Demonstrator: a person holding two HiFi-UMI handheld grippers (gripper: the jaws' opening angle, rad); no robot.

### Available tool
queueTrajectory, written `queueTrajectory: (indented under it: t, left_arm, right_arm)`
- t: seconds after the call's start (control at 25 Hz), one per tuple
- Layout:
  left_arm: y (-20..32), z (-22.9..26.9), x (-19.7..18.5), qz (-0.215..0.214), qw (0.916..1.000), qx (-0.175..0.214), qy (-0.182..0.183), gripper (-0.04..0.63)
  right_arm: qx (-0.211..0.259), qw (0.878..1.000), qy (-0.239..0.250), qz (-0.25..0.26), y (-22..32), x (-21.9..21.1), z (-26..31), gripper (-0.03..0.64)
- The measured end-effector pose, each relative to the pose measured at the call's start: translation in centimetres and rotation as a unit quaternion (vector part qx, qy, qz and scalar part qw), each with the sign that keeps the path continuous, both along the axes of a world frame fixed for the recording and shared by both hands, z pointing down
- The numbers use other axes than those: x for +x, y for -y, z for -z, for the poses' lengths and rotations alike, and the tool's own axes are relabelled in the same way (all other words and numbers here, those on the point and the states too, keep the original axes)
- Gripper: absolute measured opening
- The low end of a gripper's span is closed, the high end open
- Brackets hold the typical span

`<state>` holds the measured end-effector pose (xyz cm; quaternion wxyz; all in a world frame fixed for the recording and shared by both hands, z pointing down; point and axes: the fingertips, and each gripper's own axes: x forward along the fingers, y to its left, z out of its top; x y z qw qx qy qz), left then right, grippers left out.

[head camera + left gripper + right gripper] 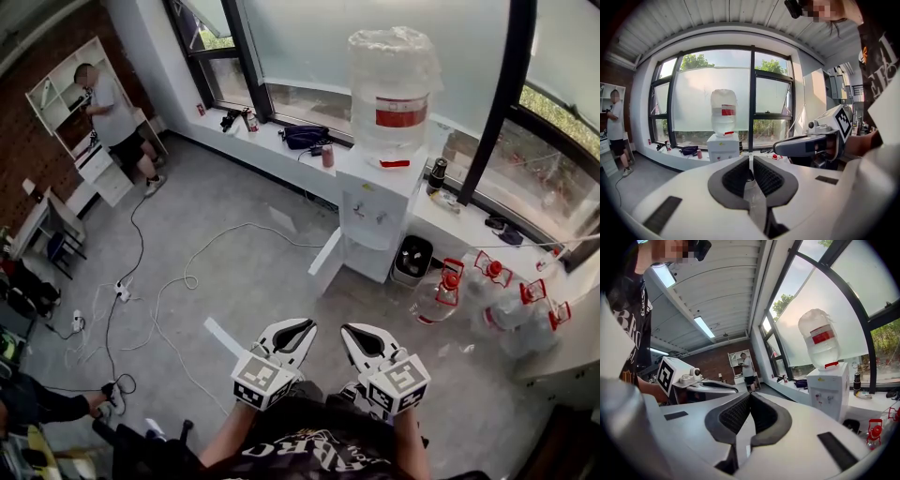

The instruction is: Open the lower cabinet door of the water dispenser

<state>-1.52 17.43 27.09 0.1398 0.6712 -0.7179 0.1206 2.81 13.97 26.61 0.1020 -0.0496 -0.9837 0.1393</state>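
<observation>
The white water dispenser [380,202] with a clear bottle [392,84] on top stands against the window ledge. Its lower cabinet door [326,262] hangs swung out to the left, and the lower compartment [370,258] shows behind it. My left gripper [307,324] and right gripper [347,328] are side by side close to my body, far from the dispenser, both shut and empty. Beyond the shut left gripper [750,158] stands the dispenser [723,147]. To the right of the shut right gripper [750,393] the dispenser [828,390] shows again.
White cables [187,281] and a power strip [122,291] lie on the grey floor to the left. A black bin [412,258] and several red-capped water bottles [497,291] sit right of the dispenser. A person [117,117] stands at a far-left shelf.
</observation>
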Motion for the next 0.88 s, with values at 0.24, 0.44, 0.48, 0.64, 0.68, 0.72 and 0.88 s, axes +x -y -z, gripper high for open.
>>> queueTrajectory:
  t: [0.24,0.44,0.48,0.64,0.68,0.72,0.88]
  left_arm:
    - [-1.1,0.8,0.0,-0.008,0.9998,-0.003,0.015,0.028]
    - [-3.8,1.0,-0.3,-0.002,0.9999,0.000,0.015,0.028]
    - [-4.6,1.2,-0.3,-0.003,0.9999,0.002,0.015,0.028]
    - [-7.5,1.7,-0.2,-0.007,0.9999,0.009,0.005,0.028]
    - [-8.2,1.6,-0.1,-0.008,0.9999,0.010,0.002,0.028]
    - [-8.9,1.4,0.0,-0.009,0.9999,0.010,0.000,0.028]
    - [-11.3,1.6,0.6,-0.020,0.9996,0.022,-0.003,0.028]
  right_arm:
    - [0.004,1.000,0.009,-0.012,-0.5,-0.5,0.4,0.014]
    - [0.017,0.999,0.009,-0.028,-2.0,-0.8,0.6,0.014]
    - [0.018,0.999,0.008,-0.031,-2.6,-0.9,0.7,0.014]
    - [0.025,0.999,0.011,-0.045,-5.4,-0.5,1.3,0.014]
    - [0.029,0.998,0.011,-0.046,-6.1,-0.4,1.4,0.013]
    - [0.032,0.998,0.009,-0.049,-6.8,-0.3,1.6,0.014]
    - [0.041,0.998,0.002,-0.055,-9.6,0.0,1.6,0.012]
